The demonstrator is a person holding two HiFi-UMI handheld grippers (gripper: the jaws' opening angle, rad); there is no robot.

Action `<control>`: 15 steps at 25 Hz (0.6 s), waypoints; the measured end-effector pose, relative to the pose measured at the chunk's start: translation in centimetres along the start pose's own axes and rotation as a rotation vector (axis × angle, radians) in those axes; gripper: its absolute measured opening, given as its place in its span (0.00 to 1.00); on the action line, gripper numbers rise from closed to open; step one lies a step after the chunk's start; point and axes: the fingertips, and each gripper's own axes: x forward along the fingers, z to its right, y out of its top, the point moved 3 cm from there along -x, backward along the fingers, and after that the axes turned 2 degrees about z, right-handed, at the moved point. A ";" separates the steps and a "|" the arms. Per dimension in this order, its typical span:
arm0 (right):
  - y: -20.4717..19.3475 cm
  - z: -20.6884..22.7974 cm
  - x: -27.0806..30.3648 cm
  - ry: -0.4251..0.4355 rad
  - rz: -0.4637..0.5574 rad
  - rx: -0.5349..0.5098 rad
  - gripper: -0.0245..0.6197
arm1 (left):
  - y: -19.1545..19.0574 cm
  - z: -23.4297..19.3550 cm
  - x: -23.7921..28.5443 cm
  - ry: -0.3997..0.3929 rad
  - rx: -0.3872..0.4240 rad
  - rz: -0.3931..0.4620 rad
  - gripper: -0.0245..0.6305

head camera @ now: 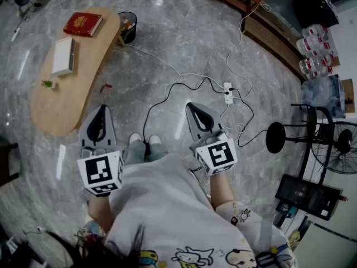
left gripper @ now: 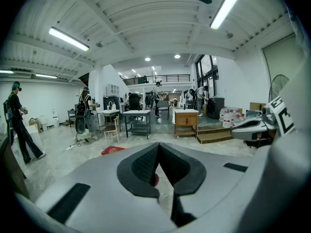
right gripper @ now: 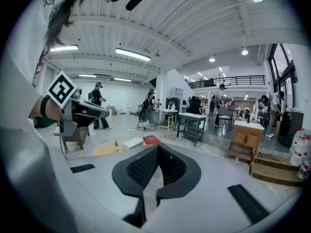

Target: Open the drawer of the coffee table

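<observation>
The coffee table [head camera: 67,94] lies on the marble floor ahead of you and to your left, in the upper left of the head view. Your left gripper [head camera: 104,108] is level with its near end, close beside it but not touching. That gripper's jaws are pressed fully together with nothing between the pads, as its own view confirms. Your right gripper [head camera: 190,106] is closed and empty too, and hangs over bare floor well away from the table. On the tabletop sit a red book [head camera: 82,24] at the far end, a white box [head camera: 63,56] in the middle and a small green plant [head camera: 48,84] nearer you. A black bin [head camera: 128,27] stands against the table's far end, and a small red object [head camera: 106,86] lies on the floor just beside the table's right edge. A black cable [head camera: 162,102] and a white cable [head camera: 162,60] trail across the floor between your grippers to a power strip [head camera: 227,92]. A fan [head camera: 340,147] and packs of water bottles [head camera: 318,49] stand well off to your right. The table's top is a long, slightly curved bean shape. Its long axis runs from the bin at upper right down to lower left in the head view. From this steep angle you cannot make out the drawer or which side it faces.
</observation>
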 end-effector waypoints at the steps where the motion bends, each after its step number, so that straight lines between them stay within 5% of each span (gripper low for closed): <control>1: -0.1 -0.1 -0.1 -0.001 -0.004 0.006 0.04 | -0.1 0.1 0.0 -0.002 0.000 -0.002 0.04; 15: -0.7 3.2 -2.1 0.018 0.038 0.132 0.06 | 0.2 4.6 1.1 -0.018 -0.030 0.021 0.05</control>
